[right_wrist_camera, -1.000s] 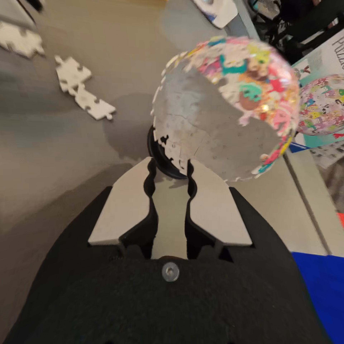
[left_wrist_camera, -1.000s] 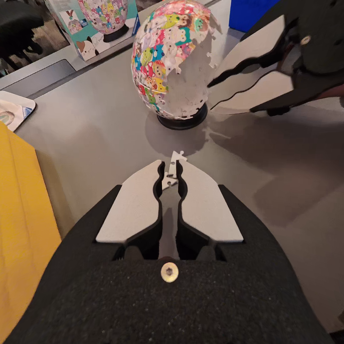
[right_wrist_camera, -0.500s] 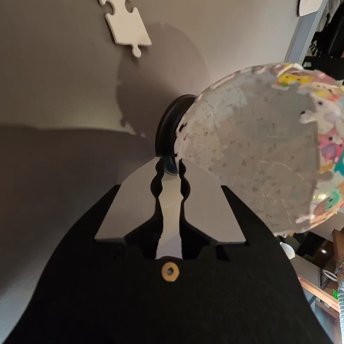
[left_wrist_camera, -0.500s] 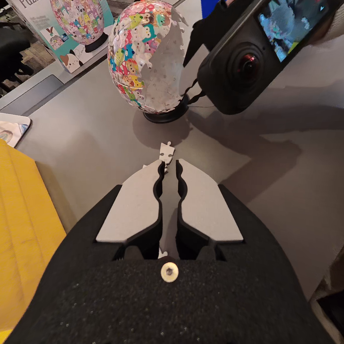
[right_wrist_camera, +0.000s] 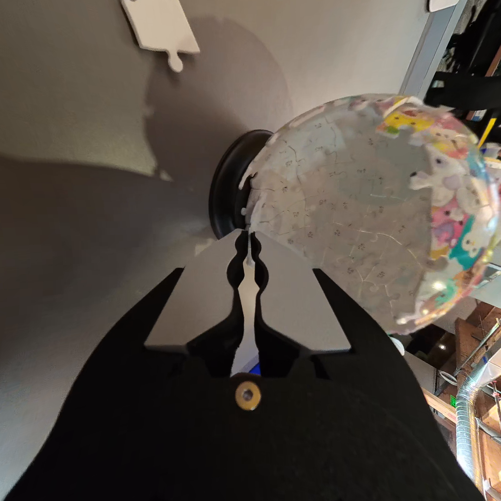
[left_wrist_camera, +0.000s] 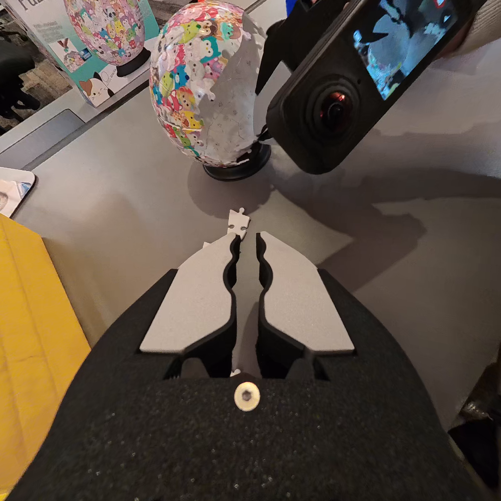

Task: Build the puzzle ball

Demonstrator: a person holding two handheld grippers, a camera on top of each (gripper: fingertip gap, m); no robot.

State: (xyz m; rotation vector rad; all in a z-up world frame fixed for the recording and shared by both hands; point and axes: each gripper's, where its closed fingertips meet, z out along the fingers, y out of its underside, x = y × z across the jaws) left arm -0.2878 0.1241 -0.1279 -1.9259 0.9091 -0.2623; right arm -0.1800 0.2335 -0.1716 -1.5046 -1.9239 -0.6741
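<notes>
The puzzle ball [left_wrist_camera: 189,89] is a part-built shell, colourful outside and white inside, on a black stand [left_wrist_camera: 238,170] on the grey table [left_wrist_camera: 108,217]. My right gripper [right_wrist_camera: 246,234] is closed on the shell's lower rim [right_wrist_camera: 352,217] just beside the stand [right_wrist_camera: 227,189], with a white sliver between its jaws. In the left wrist view its tips [left_wrist_camera: 263,136] meet the ball's lower right edge, below its camera. My left gripper [left_wrist_camera: 248,237] hovers low over the table, jaws a narrow gap apart and empty. A white strip of joined pieces [left_wrist_camera: 238,222] lies at its left fingertip.
The puzzle's box [left_wrist_camera: 103,46] stands behind the ball. A yellow sheet [left_wrist_camera: 27,325] and a white card [left_wrist_camera: 13,187] lie at the left. A loose white piece [right_wrist_camera: 162,32] lies beyond the stand. The table edge [right_wrist_camera: 423,54] runs right of the ball, with cluttered shelves beyond. About 15 cm separates my left fingertips from my right. The loose white piece [right_wrist_camera: 162,32] is about 9 cm from my left fingertips. It is also in sight in the left wrist view [left_wrist_camera: 240,218].
My right gripper swung in over the ball and closed from partly open onto its lower rim. My left gripper shifted slightly, so the white strip now lies by its left finger.
</notes>
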